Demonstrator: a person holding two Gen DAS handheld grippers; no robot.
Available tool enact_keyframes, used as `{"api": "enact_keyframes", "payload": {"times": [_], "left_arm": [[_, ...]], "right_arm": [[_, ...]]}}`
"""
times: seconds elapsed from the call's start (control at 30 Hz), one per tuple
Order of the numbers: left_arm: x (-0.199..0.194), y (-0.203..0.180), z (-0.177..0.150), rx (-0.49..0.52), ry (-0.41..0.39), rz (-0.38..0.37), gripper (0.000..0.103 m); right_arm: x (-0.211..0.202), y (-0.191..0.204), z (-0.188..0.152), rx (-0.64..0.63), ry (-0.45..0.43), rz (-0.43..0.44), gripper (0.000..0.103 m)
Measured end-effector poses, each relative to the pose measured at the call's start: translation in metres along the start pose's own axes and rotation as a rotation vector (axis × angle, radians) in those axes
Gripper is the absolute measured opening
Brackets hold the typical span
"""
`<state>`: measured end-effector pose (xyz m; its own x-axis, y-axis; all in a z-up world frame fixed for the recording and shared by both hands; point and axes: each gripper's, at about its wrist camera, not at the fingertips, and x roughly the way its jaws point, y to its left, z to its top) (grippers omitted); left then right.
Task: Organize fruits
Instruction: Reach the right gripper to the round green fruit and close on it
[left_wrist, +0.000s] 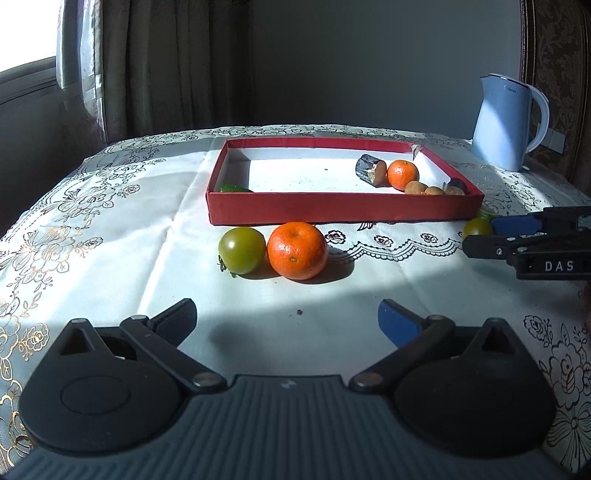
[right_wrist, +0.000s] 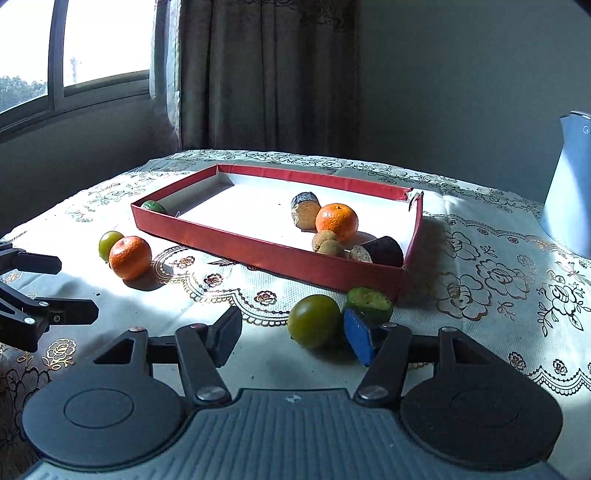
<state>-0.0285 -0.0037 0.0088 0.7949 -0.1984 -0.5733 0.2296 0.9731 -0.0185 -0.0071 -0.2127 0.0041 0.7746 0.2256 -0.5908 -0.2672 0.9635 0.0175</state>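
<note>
A red shallow box (left_wrist: 343, 212) (right_wrist: 258, 254) sits mid-table. It holds an orange (left_wrist: 402, 174) (right_wrist: 337, 221), small brown fruits (right_wrist: 327, 243), cut dark pieces (right_wrist: 304, 210) and a green fruit (right_wrist: 153, 206) in its left corner. In front of the box lie a green tomato (left_wrist: 242, 250) (right_wrist: 109, 243) and an orange (left_wrist: 297, 250) (right_wrist: 130, 257). My left gripper (left_wrist: 288, 325) is open and empty, short of them. My right gripper (right_wrist: 291, 336) (left_wrist: 480, 236) is open around another green tomato (right_wrist: 314, 320) (left_wrist: 476, 228), next to a green lime (right_wrist: 369, 303).
A pale blue kettle (left_wrist: 508, 123) (right_wrist: 570, 184) stands at the back right. The table has a floral cloth (left_wrist: 92, 229). Curtains and a window lie behind the table's far left.
</note>
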Motion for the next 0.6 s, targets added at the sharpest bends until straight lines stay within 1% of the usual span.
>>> {"api": "enact_keyframes", "payload": {"times": [0.13,0.3,0.6], "left_arm": [[0.001,0.003,0.0,-0.018,0.002,-0.008,0.103],[0.0,0.004,0.0,-0.027,0.001,-0.011,0.103],[-0.001,0.009,0.0,-0.062,-0.006,-0.02,0.103]], "right_arm": [[0.004,0.007,0.001,-0.018,0.002,-0.001,0.061],[0.012,0.003,0.007,0.0,0.009,-0.009,0.06],[0.027,0.019,0.013,-0.085,0.046,-0.09,0.058]]}}
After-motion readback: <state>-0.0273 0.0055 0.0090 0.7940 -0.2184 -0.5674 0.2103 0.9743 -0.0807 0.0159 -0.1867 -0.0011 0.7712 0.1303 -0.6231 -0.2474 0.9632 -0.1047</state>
